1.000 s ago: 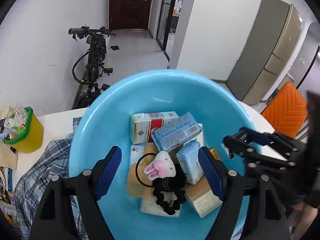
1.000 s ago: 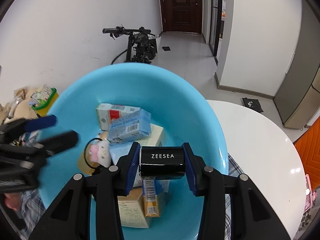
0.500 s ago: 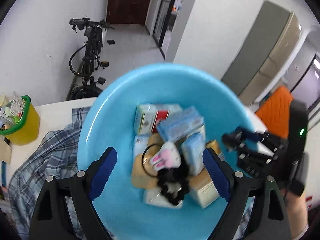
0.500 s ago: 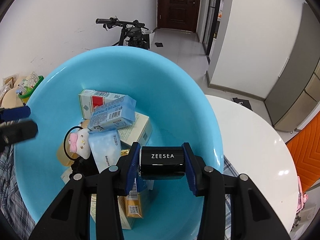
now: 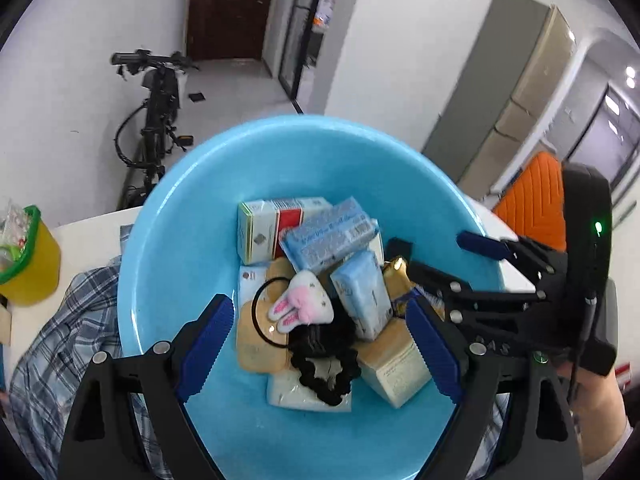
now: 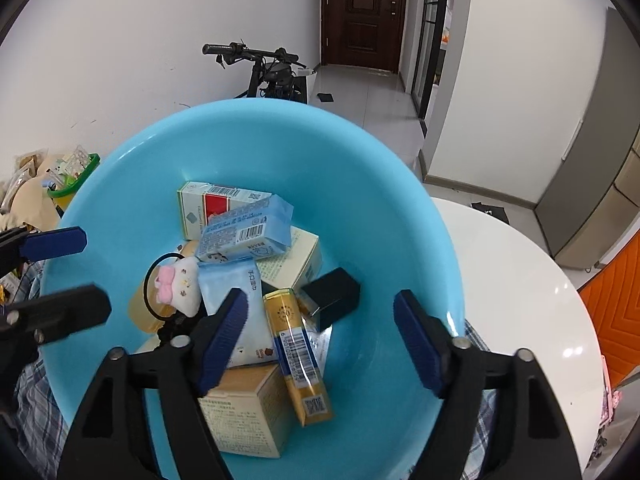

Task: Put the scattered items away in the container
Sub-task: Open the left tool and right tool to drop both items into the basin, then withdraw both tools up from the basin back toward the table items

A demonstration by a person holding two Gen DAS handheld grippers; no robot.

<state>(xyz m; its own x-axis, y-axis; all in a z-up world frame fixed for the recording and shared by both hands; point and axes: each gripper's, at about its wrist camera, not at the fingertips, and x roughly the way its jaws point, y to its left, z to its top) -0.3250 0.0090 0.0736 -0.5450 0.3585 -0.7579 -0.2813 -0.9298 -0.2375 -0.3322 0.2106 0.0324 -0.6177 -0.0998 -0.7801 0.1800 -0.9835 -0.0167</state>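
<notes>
Bench (image 6: 520,280), white and round, carries a checked cloth (image 5: 60,340) and on it the big light-blue basin (image 6: 360,184), which fills most of both views. Beside the basin on the left stands a yellow tub with a green rim (image 5: 28,264), stuffed with packets.

Inside the basin the gathered items lie in a loose heap. At the far side is a white, green and red carton (image 6: 208,204), with a pale blue wrapped pack (image 6: 248,232) lying across it. A cream box (image 6: 296,260) sits under that pack, and another beige box (image 6: 244,412) lies at the near side. A smaller light-blue tissue pack (image 5: 360,296) leans in the middle. A gold stick-shaped packet (image 6: 298,352) rests on the beige box, pointing toward the near rim. The small black box (image 6: 332,300) lies tilted on the heap just beyond the gold packet, touching neither pad. A plush bunny charm on a black hair tie (image 5: 300,304) sits on the left part of the heap.

The right hand-held gripper (image 6: 320,336) hangs over the basin, its jaws opening with nothing pressed between them; the black box lies below and beyond the gap. The left hand-held gripper (image 5: 316,348) is spread wide and empty above the bunny charm.
</notes>
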